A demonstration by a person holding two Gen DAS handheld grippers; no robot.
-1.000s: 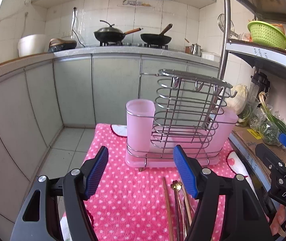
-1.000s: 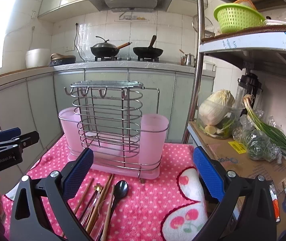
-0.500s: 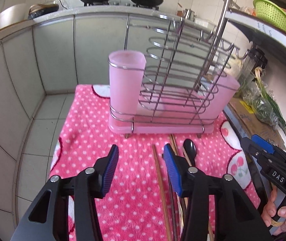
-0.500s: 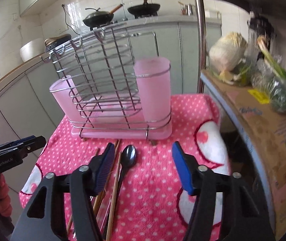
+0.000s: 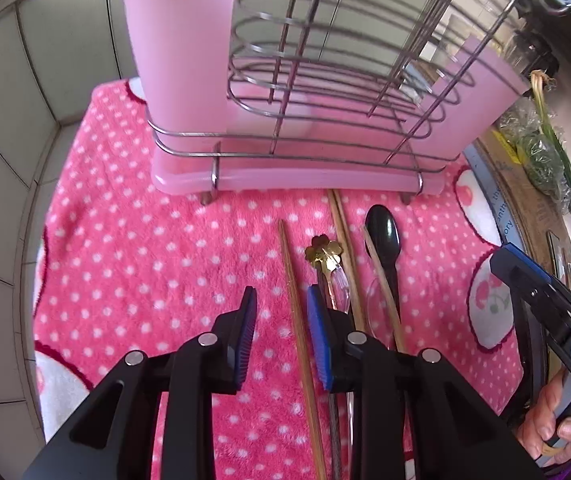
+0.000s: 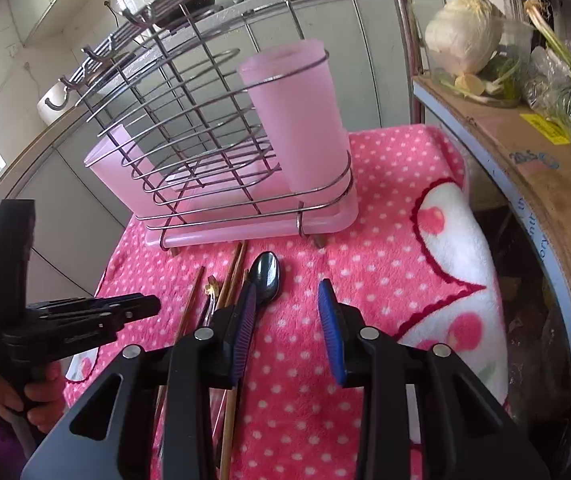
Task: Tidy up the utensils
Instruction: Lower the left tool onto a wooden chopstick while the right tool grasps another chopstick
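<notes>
Utensils lie in loose bundle on pink dotted towel [image 5: 133,248] over tabletop, just in front of wire rack [image 5: 325,92] with pink cups [image 5: 181,40] — handy for lifting into cups.

Left gripper [image 5: 281,334] angled down; fingers closing, leftmost chopstick [image 5: 295,304] between them, pads not yet pressing — lone stick is easiest first pick.

Right gripper [image 6: 287,330] low beside black spoon [image 6: 267,276]; fingers closing over bare towel, nothing held.
</notes>
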